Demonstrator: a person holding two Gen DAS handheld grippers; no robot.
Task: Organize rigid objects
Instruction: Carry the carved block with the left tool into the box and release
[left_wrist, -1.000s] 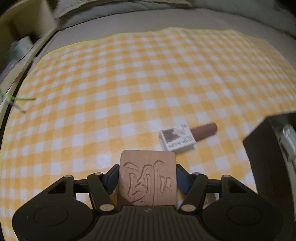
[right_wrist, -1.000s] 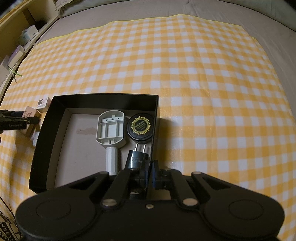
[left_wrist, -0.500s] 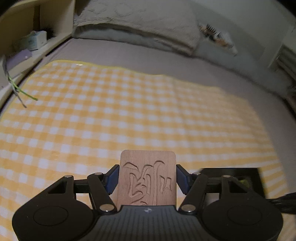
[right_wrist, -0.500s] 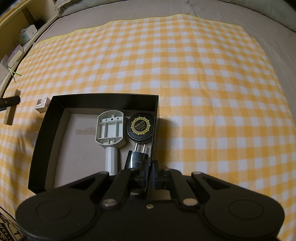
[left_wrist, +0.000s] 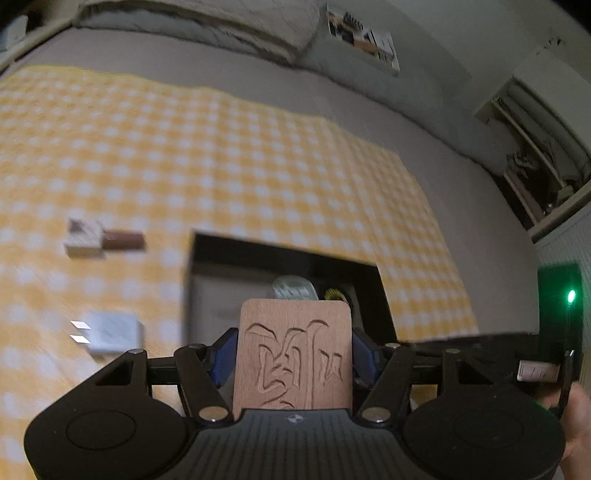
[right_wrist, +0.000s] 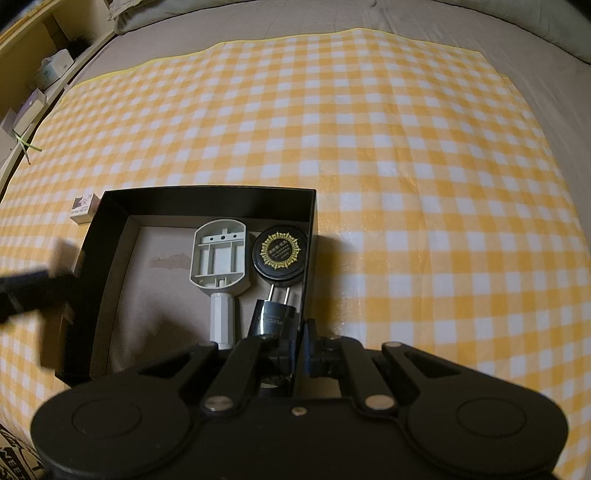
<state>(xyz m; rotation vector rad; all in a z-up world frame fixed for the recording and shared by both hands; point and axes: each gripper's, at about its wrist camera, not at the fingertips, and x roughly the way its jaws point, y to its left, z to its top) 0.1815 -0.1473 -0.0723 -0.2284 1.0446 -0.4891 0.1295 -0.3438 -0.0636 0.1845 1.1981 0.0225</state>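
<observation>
- Over the box (left_wrist: 207, 258), in the left wrist view, the left gripper (left_wrist: 293, 354) has its jaws clamped on a carved wooden tile (left_wrist: 293, 358); a small carton (left_wrist: 83, 238), brown stick (left_wrist: 122, 239) and white charger (left_wrist: 110, 332) lie outside on the cloth (left_wrist: 221, 155).
- Inside the box, in the right wrist view, lie a white holder (right_wrist: 218, 258), a round tin (right_wrist: 280, 254) and a plug (right_wrist: 273, 317); the right gripper (right_wrist: 297, 350) has its jaws pinched on the box's right wall.

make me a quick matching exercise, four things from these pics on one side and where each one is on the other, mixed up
Things:
1. wooden block
2. round black tin
3. white charger
4. right gripper

Places:
A. lying on the checked cloth, outside the box
B. clamped in the left gripper
C. shut on the box's right wall
D. inside the box, far right corner

Pairs: 1-B, 2-D, 3-A, 4-C
</observation>
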